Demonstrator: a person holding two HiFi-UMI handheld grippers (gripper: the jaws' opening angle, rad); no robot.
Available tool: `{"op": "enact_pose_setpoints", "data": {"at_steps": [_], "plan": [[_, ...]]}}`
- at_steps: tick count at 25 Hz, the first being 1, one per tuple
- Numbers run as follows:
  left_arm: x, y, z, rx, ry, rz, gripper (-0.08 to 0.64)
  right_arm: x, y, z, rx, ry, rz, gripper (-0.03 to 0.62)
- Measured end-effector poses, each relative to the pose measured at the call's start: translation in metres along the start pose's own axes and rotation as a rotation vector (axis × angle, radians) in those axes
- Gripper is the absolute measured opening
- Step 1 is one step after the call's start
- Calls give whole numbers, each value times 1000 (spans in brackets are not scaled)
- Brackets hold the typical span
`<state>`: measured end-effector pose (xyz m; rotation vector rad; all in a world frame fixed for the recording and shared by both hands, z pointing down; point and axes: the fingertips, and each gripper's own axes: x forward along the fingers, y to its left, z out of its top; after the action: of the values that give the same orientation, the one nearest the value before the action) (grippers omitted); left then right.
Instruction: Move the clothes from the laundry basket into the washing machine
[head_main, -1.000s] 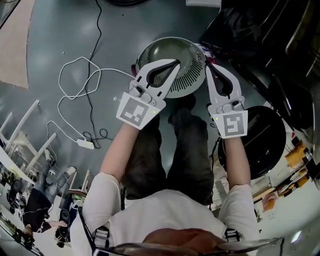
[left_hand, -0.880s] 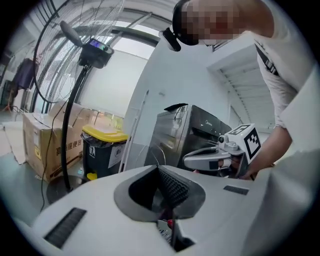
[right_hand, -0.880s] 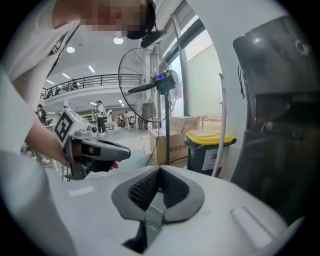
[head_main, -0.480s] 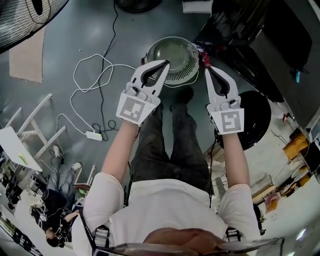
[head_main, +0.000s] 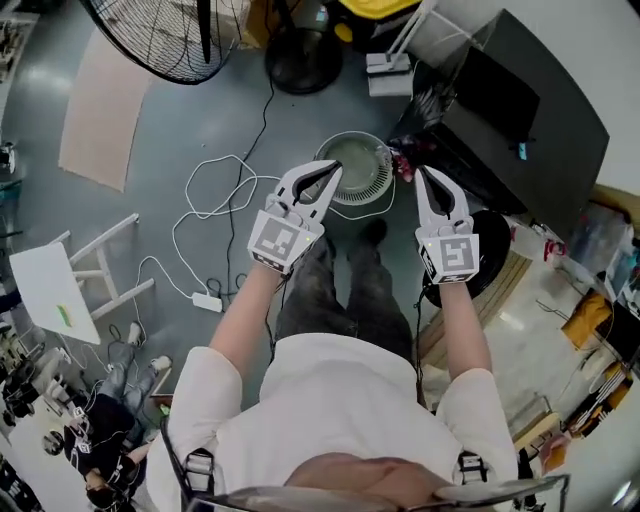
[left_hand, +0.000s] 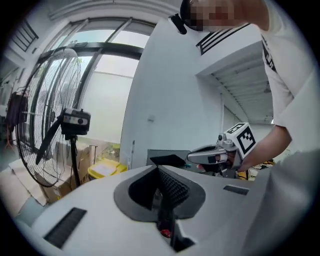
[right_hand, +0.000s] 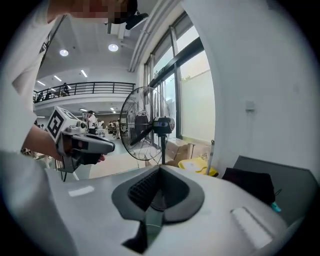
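Laundry basket, round pale-green plastic (head_main: 352, 165), looks empty; left gripper (head_main: 330, 172) and right gripper (head_main: 421, 176) pressed together, holding nothing; loading apparently done.

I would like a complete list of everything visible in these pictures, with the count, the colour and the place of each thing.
laundry basket: one, pale green, on the floor ahead of the person's feet
floor fan: one, black, top left
cable: one, white, looped on the floor left of the basket
power strip: one, white, at the cable's end
board: one, beige, flat on the floor below the fan
dark box: one, black, right of the basket
yellow bin: one, yellow, top edge
rack: one, white, left edge
left gripper: one, white-grey, jaws shut, empty
right gripper: one, white-grey, jaws shut, empty
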<state>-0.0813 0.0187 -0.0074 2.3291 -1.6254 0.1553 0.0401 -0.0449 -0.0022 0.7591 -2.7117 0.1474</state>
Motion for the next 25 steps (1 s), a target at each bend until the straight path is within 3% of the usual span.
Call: {"op": "enact_pose_setpoints", "data": {"at_steps": [13, 21, 25], "plan": [[-66, -36, 130, 12, -65, 28, 6, -95, 6, 149, -2, -117, -82, 11], [-85, -55, 183, 29, -119, 22, 6, -139, 5, 190, -56, -162, -101, 11], [-87, -58, 203, 75, -135, 26, 6, -152, -4, 203, -57, -183, -126, 11]]}}
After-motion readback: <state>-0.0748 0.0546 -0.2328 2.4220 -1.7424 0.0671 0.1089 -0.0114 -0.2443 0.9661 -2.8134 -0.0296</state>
